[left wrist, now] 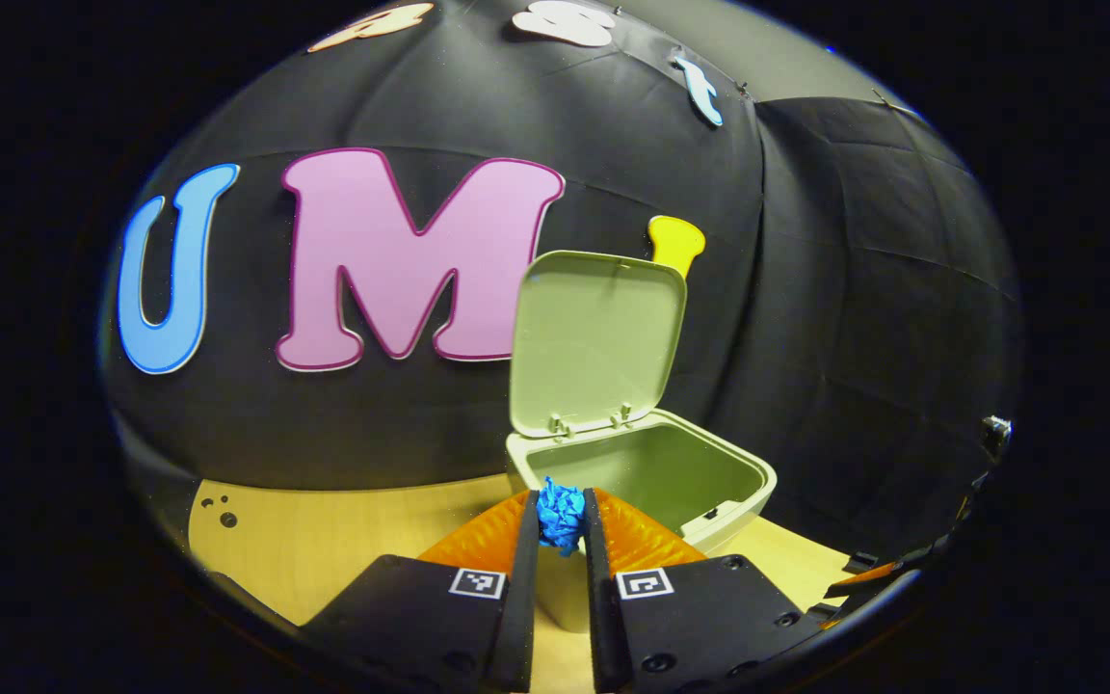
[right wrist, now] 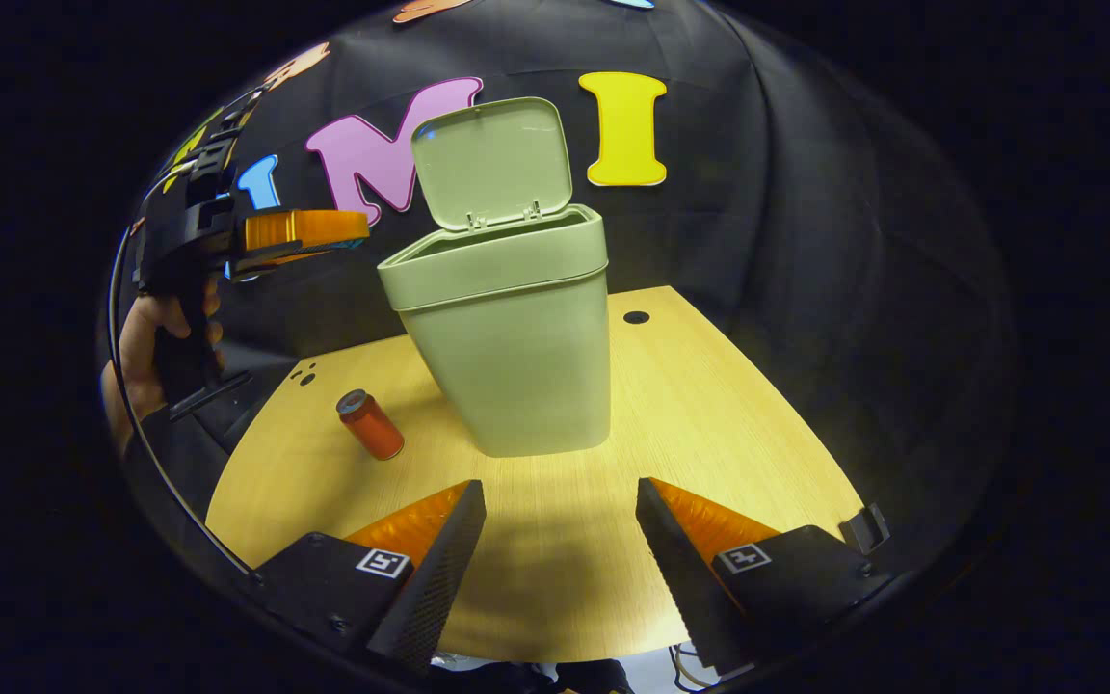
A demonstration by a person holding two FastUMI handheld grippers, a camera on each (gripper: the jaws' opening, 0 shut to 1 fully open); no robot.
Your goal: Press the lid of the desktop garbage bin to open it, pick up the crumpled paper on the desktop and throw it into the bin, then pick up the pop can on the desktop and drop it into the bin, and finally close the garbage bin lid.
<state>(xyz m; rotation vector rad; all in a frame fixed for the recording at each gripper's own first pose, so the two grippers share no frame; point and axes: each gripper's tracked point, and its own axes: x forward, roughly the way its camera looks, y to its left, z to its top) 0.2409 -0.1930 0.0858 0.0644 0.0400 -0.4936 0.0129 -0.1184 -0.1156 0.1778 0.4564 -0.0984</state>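
Two grippers share the work here, and the left gripper (left wrist: 562, 516) has the live job: its fingers stand narrow, clamped from both sides on the crumpled blue paper (left wrist: 561, 514), held up at the near rim of the bin (left wrist: 721, 501). In the left gripper view the bin's mouth lies just ahead and to the right of the fingertips, so the drop turns on that one relation: the paper sits about at the near edge, and whether it is past the rim I cannot tell; a short push forward and right should put it over the hollow. The lid (left wrist: 597, 339) stands upright behind the opening, hinged at the far side, clear of that path. In the right gripper view, the left gripper shows at far left, raised level with the bin's top, a hand (right wrist: 145, 333) on its grip. Next comes the can (right wrist: 371, 425), tilted on the table (right wrist: 709, 424) left of the bin's foot. The right gripper (right wrist: 560, 530) hangs wide open and empty, low before the bin.
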